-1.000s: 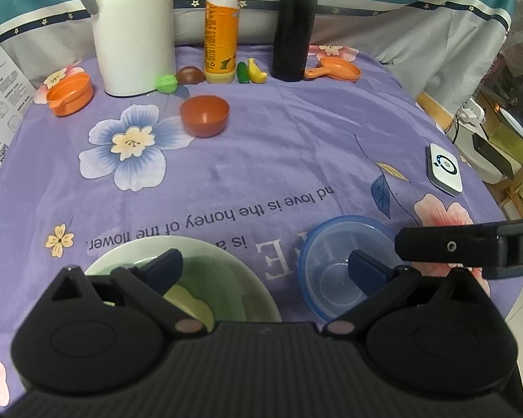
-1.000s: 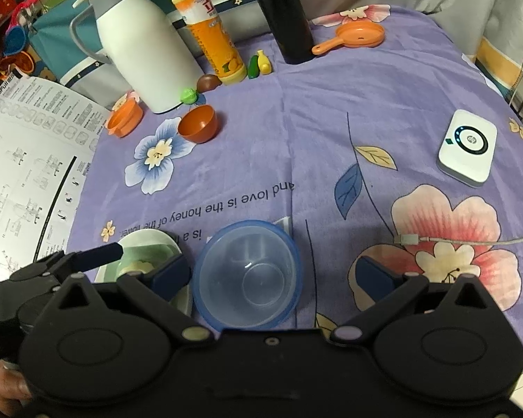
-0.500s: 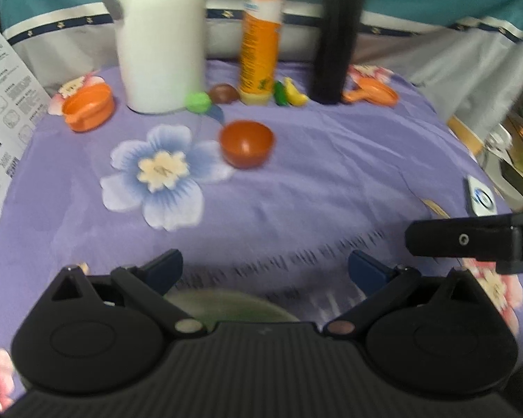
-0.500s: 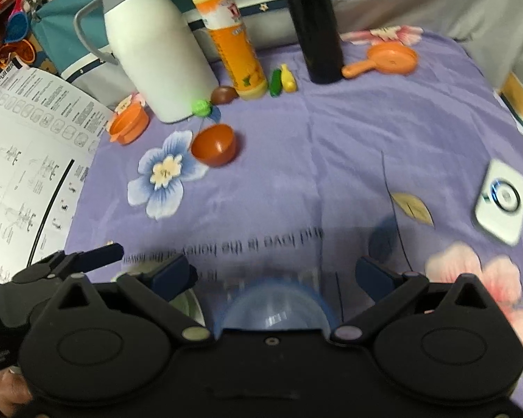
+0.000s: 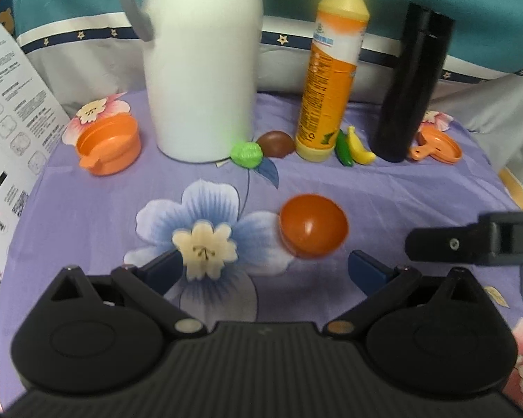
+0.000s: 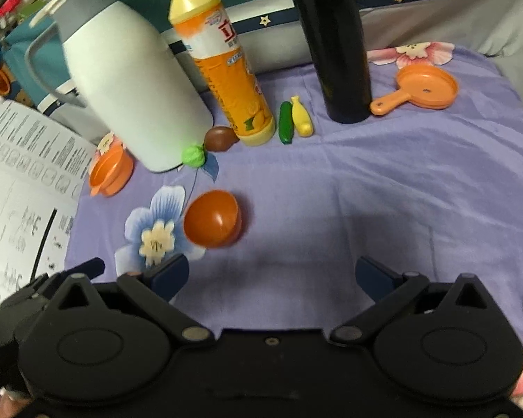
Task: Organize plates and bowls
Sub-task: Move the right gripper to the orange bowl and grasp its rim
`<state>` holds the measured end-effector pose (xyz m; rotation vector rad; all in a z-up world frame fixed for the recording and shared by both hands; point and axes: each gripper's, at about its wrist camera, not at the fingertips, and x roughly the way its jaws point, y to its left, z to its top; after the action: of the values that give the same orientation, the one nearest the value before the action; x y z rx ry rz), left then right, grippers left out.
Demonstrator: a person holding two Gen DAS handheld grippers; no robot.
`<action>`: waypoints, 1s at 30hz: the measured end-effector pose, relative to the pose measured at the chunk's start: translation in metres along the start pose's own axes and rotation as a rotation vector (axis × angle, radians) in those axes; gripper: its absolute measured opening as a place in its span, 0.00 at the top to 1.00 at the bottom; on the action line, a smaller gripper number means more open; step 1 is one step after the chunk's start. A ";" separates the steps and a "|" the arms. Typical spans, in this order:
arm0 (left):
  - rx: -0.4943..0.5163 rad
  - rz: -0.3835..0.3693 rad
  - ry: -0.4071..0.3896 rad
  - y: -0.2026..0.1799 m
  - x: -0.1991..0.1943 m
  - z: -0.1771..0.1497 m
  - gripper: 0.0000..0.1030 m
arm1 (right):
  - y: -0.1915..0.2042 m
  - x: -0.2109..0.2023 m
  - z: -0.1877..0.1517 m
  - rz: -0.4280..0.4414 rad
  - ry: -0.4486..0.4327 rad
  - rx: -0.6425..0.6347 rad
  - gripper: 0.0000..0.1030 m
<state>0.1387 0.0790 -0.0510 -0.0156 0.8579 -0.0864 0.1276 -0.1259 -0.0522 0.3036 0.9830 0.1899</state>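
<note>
While both tools gape empty, one red bowl, one orange cup, one orange pan.

Red-brown bowl, purple floral tablecloth

A purple cloth with printed flowers covers the counter across the middle of both frames. Behind it, along the top of the frame, hangs a teal fabric edged with a white band and a navy stripe carrying small stars. Grey-white fabric drapes at the upper right. A printed paper sheet occupies the left edge. Lighting is even and indoor.
</note>
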 end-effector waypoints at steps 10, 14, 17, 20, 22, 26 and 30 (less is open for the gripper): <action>0.013 0.024 0.010 -0.004 0.037 0.013 0.03 | 0.009 0.047 0.033 0.022 -0.007 -0.004 0.05; 0.012 0.016 0.030 -0.004 0.049 0.014 0.10 | 0.010 0.062 0.039 0.037 0.007 -0.003 0.18; 0.005 0.005 0.040 -0.004 0.057 0.015 0.19 | 0.014 0.073 0.040 0.047 0.029 -0.010 0.30; 0.012 -0.028 0.051 -0.006 0.064 0.015 0.42 | 0.016 0.085 0.039 0.064 0.052 -0.004 0.49; 0.016 -0.046 0.063 -0.008 0.068 0.014 0.53 | 0.016 0.090 0.038 0.079 0.066 0.005 0.62; 0.034 -0.070 0.075 -0.012 0.072 0.011 0.72 | 0.019 0.096 0.035 0.100 0.074 -0.005 0.87; 0.037 -0.063 0.077 -0.013 0.072 0.010 0.79 | 0.023 0.096 0.034 0.103 0.073 -0.032 0.91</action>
<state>0.1923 0.0596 -0.0987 -0.0041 0.9332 -0.1626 0.2074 -0.0812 -0.1024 0.3202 1.0368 0.3115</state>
